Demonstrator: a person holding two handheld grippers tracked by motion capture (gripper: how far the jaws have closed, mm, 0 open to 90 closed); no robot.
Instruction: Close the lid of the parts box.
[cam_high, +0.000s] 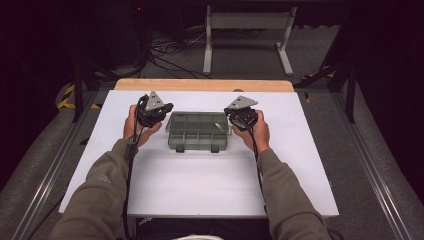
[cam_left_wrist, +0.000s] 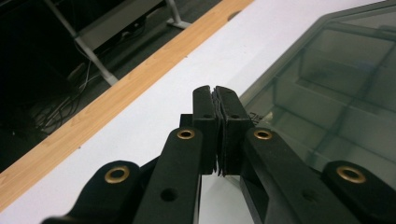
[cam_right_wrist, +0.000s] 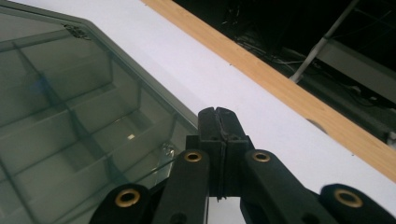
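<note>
A translucent grey-green compartment box (cam_high: 198, 131) with its lid closed lies in the middle of the white table (cam_high: 200, 185). My left gripper (cam_high: 159, 114) sits at the box's left edge, and its jaws (cam_left_wrist: 216, 95) are shut with nothing between them, just beside the box lid (cam_left_wrist: 336, 88). My right gripper (cam_high: 239, 116) sits at the box's right edge. Its jaws (cam_right_wrist: 218, 114) are pressed together and hold nothing, next to the lid's rim (cam_right_wrist: 79, 116). Two dark latches (cam_high: 197, 148) show on the box's near side.
The table has a wooden strip (cam_high: 204, 85) along its far edge. Beyond it stand a white metal frame (cam_high: 247, 35) and loose cables (cam_high: 165, 50) on the dark floor. Metal rails (cam_high: 372, 170) run along both sides of the table.
</note>
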